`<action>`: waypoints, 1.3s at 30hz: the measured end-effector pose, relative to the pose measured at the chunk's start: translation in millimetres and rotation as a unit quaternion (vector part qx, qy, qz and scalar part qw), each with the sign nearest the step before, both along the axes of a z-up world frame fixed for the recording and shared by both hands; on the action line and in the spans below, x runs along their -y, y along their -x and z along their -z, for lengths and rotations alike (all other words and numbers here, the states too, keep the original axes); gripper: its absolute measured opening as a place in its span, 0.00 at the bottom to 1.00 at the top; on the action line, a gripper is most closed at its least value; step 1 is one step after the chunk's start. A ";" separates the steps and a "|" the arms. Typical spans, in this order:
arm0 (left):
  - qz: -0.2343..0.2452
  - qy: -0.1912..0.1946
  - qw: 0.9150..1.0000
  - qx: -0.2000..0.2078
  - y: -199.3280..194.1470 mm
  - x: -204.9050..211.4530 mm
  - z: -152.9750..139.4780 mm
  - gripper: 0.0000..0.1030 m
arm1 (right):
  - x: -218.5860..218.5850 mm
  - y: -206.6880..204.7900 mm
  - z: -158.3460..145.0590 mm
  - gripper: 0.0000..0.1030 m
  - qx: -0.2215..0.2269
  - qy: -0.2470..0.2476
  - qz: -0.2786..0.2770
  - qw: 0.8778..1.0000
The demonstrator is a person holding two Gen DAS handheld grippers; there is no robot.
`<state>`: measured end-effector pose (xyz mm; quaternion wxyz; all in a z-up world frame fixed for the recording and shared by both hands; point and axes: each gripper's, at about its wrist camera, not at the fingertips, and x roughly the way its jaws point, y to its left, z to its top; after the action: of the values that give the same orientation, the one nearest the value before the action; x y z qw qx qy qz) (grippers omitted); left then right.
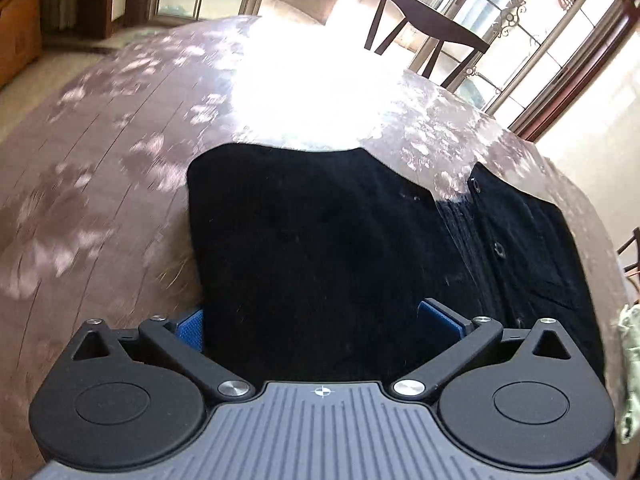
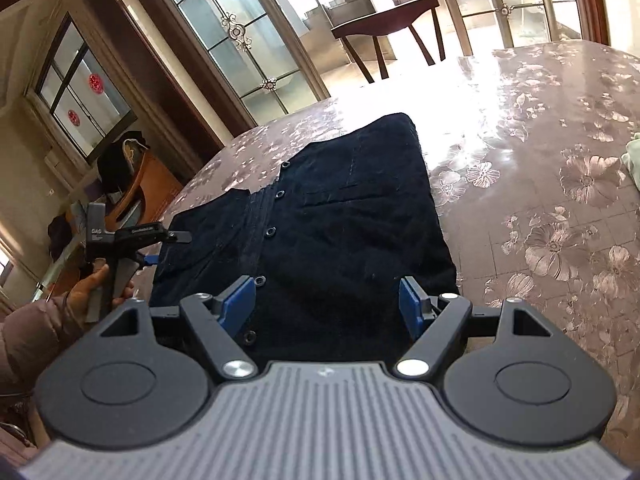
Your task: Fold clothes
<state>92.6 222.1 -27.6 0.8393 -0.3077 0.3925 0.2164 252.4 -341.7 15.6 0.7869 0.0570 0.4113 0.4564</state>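
A dark navy buttoned garment (image 1: 312,240) lies flat on the flower-patterned table (image 1: 100,160), partly folded, its button strip (image 2: 272,232) running down the middle. My left gripper (image 1: 316,322) stands open and wide over the garment's near left part, with cloth below the blue pads (image 1: 189,330) and none pinched. Over the near edge of the garment (image 2: 352,216) my right gripper (image 2: 325,305) is open too, its pads (image 2: 238,302) either side of the cloth. In the right wrist view a hand holds the left gripper (image 2: 166,247) at the garment's left edge.
A dark wooden chair (image 1: 428,28) (image 2: 384,24) stands beyond the table's far edge, before glass doors. A pale green cloth (image 2: 632,160) (image 1: 630,360) lies at the table's right side. The table (image 2: 540,140) stretches bare to the right of the garment. Wooden furniture (image 2: 148,184) stands off the left.
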 end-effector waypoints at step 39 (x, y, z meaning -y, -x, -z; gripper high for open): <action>0.000 -0.048 0.998 -0.036 -27.7 0.7 -5.9 0.20 | -218.7 -189.7 76.5 0.14 0.090 0.155 -0.011 0.984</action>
<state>120.4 221.4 -21.8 0.8386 -0.2591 0.4111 0.2461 442.2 -123.0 -60.8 0.8148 -0.1118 0.4052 0.3992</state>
